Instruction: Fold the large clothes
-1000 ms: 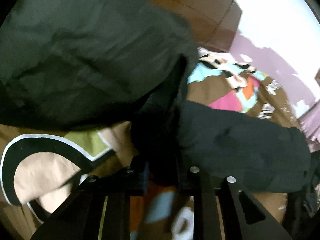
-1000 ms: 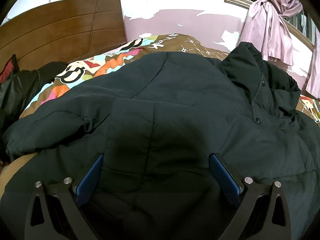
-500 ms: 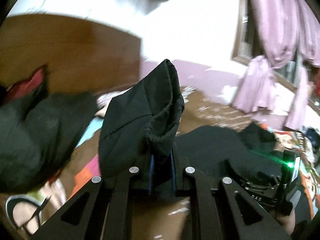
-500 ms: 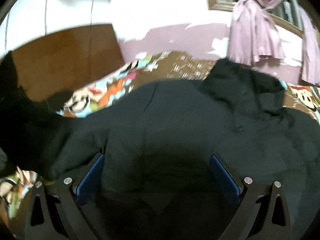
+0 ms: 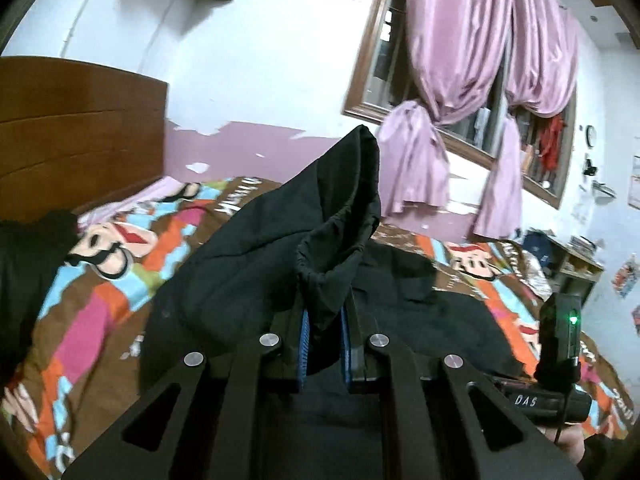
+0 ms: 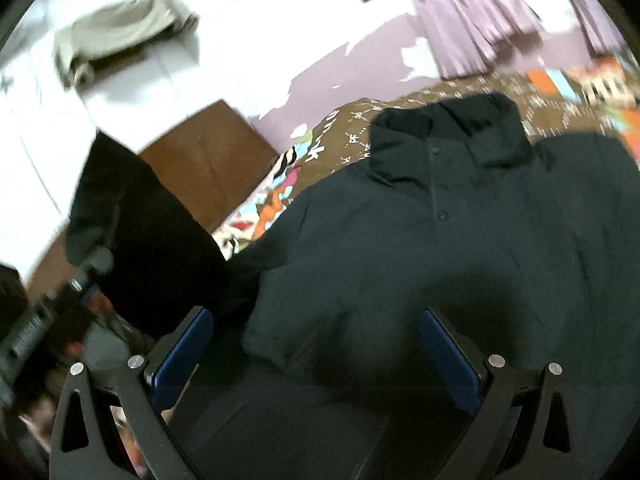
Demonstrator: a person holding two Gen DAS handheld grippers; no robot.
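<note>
My left claw (image 5: 324, 336) is clenched on the jacket's cuff (image 5: 332, 264), raised above the bed (image 5: 100, 280). Only the right view shows the collar (image 6: 448, 136); my right claw (image 6: 316, 348) is released.

Dim indoor light, fisheye bending at edges, right wrist view motion-blurred, left sharper

Jacket (image 6: 460, 248): black cloth, matt, lightly quilted, smooth weave; cuff (image 5: 332, 280) gathered, with an elastic edge. Left gripper (image 5: 325, 344): matt black plastic, dull metal rivets, blue ribbed pads. Right gripper (image 6: 316, 356): same build. Bedsheet (image 5: 100, 292): printed cloth, matt. Headboard (image 5: 76, 128): brown wood, faint sheen. Curtains (image 5: 460, 64): pink satin-like cloth, glossy.
</note>
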